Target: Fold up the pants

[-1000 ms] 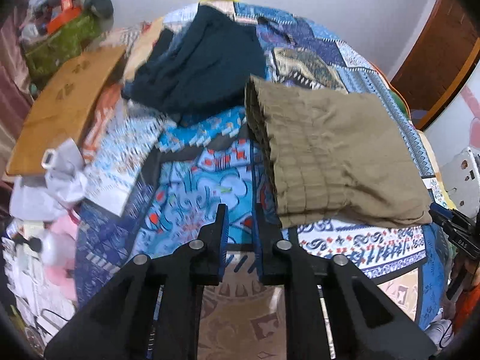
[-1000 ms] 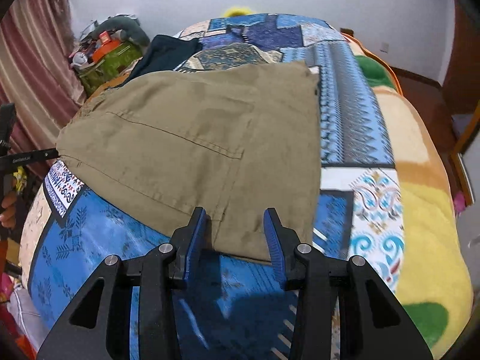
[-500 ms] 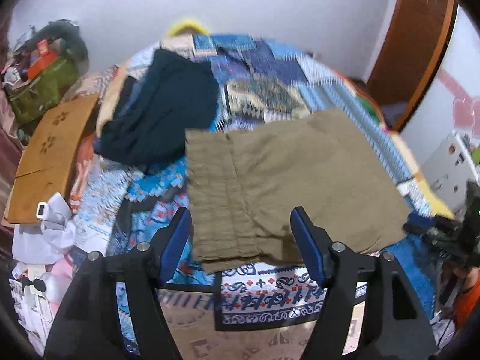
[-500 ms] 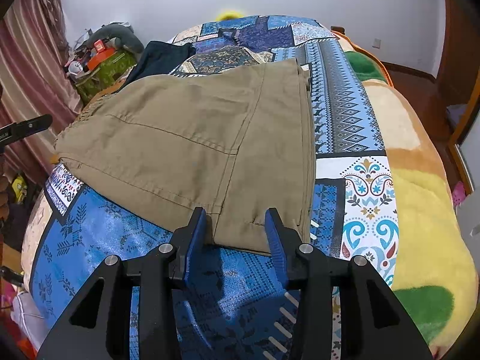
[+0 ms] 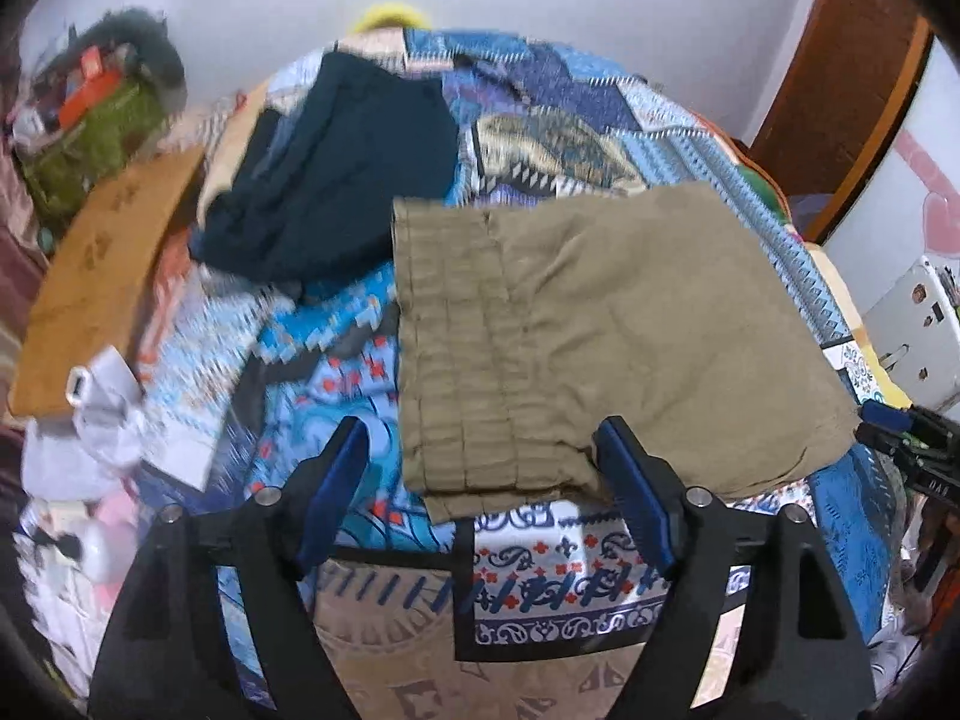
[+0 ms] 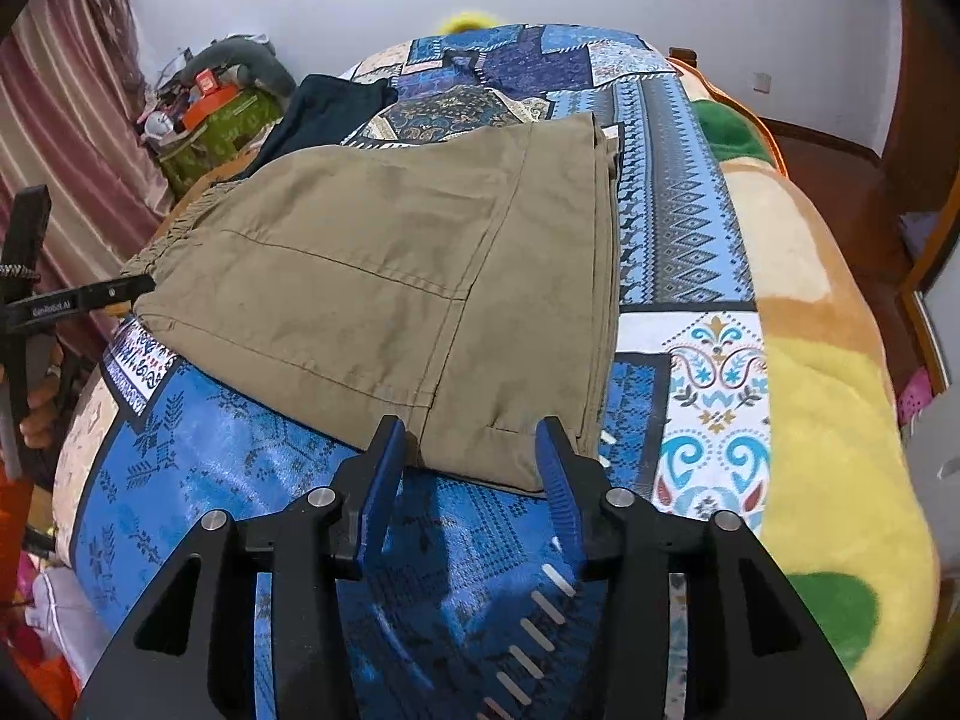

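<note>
Your left gripper was opening wide, clear of the pants, your right gripper was opening partway, pants edge between its jaws, ungripped.

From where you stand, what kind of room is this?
Most likely a bedroom in a home: a bed under a patchwork blanket with folded pants on it, striped curtains and a wooden door.

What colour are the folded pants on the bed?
Plain olive-khaki; the pants show best in the right wrist view.
</note>
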